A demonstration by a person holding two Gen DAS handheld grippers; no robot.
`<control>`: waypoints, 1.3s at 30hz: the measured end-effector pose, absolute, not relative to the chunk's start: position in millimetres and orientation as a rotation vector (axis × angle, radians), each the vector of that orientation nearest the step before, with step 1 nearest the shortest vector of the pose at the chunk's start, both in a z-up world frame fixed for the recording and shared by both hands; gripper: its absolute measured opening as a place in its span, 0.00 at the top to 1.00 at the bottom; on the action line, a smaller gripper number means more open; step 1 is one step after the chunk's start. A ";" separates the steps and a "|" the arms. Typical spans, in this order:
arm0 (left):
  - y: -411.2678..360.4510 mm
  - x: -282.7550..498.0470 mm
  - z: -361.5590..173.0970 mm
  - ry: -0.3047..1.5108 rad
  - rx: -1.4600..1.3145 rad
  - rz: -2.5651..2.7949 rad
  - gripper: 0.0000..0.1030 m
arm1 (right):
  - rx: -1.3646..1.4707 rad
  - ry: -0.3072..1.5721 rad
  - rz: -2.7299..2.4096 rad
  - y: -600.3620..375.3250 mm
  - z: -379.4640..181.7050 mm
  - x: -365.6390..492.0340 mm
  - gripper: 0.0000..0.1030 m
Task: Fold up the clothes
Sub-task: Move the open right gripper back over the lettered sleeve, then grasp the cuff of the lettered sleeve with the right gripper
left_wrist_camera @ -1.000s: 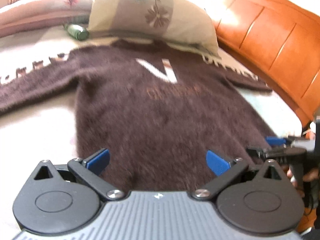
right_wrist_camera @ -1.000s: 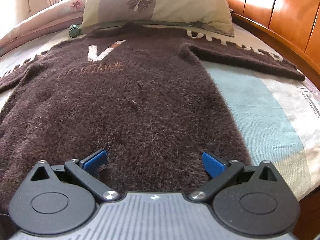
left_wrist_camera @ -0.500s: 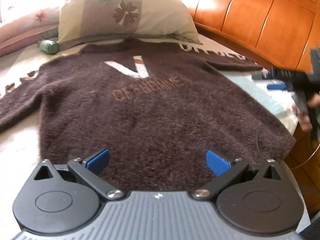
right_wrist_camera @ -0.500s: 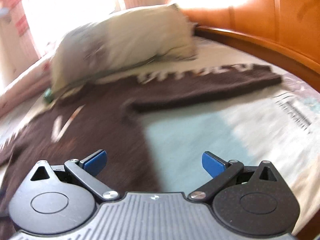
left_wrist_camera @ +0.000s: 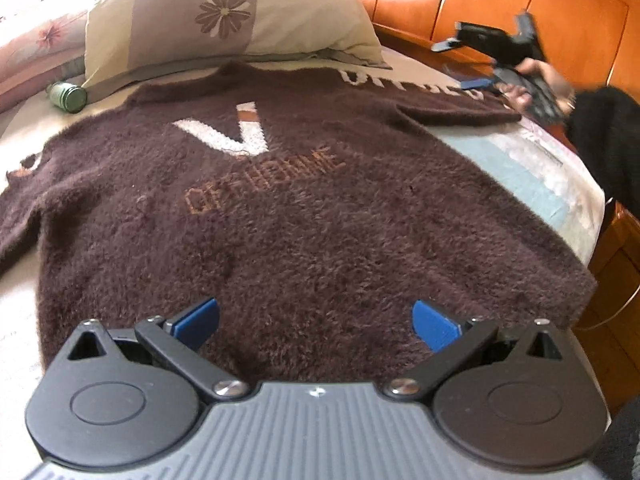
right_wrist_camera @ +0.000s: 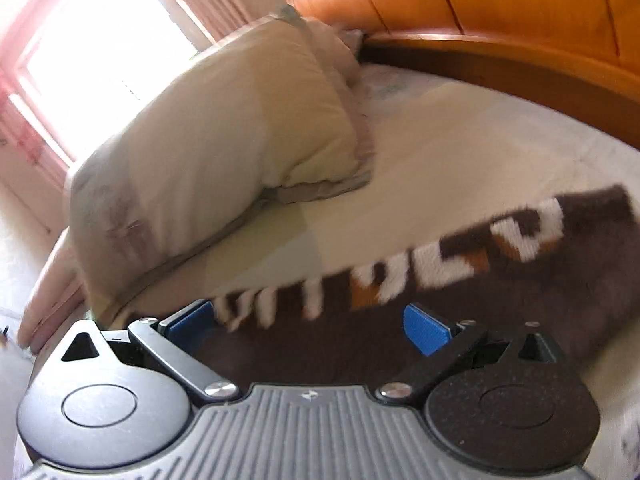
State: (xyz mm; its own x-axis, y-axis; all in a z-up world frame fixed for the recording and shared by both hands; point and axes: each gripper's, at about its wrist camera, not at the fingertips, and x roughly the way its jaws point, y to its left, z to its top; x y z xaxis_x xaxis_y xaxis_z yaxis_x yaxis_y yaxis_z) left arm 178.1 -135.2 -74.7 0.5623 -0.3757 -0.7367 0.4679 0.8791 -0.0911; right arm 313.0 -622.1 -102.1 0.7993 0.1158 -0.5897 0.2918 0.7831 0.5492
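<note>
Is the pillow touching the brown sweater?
Touching. In the left wrist view the pillow's lower edge lies on the brown sweater's collar, with no gap between them.

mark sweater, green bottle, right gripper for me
sweater (left_wrist_camera: 280, 240), left wrist view, chest below the lettering
green bottle (left_wrist_camera: 68, 97), left wrist view, its side
right gripper (right_wrist_camera: 308, 322), right wrist view, midway between the fingertips

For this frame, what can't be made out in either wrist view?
- Sweater's left sleeve end: cut off by the left wrist view's left edge.
- Sleeve lettering: motion-blurred in the right wrist view, unreadable.
- Right hand-held gripper: blurred in the left wrist view.
- Green bottle's label: too small.
</note>
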 end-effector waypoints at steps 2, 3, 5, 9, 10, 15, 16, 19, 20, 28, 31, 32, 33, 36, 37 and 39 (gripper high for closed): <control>-135.4 178.6 -75.0 0.843 0.130 -0.493 0.01 | 0.697 0.690 -0.155 -632.6 -116.2 319.2 0.00; -134.9 178.5 -75.5 0.844 0.135 -0.488 0.01 | 0.688 0.692 -0.166 -636.8 -119.5 316.5 0.00; -133.7 178.6 -77.3 0.852 0.137 -0.481 0.01 | 0.669 0.671 -0.192 -646.2 -122.0 304.5 0.00; -134.1 179.6 -80.6 0.871 0.138 -0.472 0.01 | 0.645 0.654 -0.463 -672.5 -118.3 269.4 0.00; -135.2 179.3 -80.9 0.871 0.136 -0.481 0.01 | 0.648 0.650 -0.493 -675.0 -116.2 260.7 0.00; -146.2 175.0 -79.0 0.854 0.147 -0.517 0.01 | 0.680 0.629 -0.305 -651.9 -107.6 230.0 0.00; -148.4 173.6 -78.7 0.853 0.156 -0.525 0.01 | 0.700 0.629 -0.274 -648.3 -110.4 226.1 0.00; -153.0 169.4 -78.0 0.850 0.182 -0.541 0.01 | 0.776 0.637 -0.201 -639.7 -125.1 218.7 0.00; -153.9 168.6 -78.0 0.851 0.189 -0.541 0.01 | 0.788 0.633 -0.197 -639.2 -130.3 218.8 0.00; -153.0 171.7 -78.2 0.866 0.189 -0.515 0.01 | 0.911 0.463 -0.173 -660.4 -151.9 226.8 0.00; -155.9 174.4 -81.4 0.877 0.197 -0.513 0.01 | 0.893 0.453 -0.176 -665.1 -152.2 236.8 0.00; -157.2 175.2 -82.3 0.881 0.199 -0.516 0.01 | 0.885 0.451 -0.179 -667.1 -152.4 240.4 0.00; -158.6 175.7 -82.9 0.883 0.203 -0.520 0.01 | 0.889 0.446 -0.183 -669.9 -153.0 243.9 0.00; -161.8 176.4 -84.5 0.887 0.209 -0.531 0.01 | 0.959 0.423 -0.200 -680.0 -155.7 249.8 0.00; -162.4 176.5 -85.1 0.890 0.209 -0.537 0.01 | 0.984 0.424 -0.200 -680.5 -156.0 248.7 0.00; -163.7 176.7 -86.2 0.895 0.208 -0.547 0.01 | 1.023 0.432 -0.187 -679.3 -156.0 244.5 0.00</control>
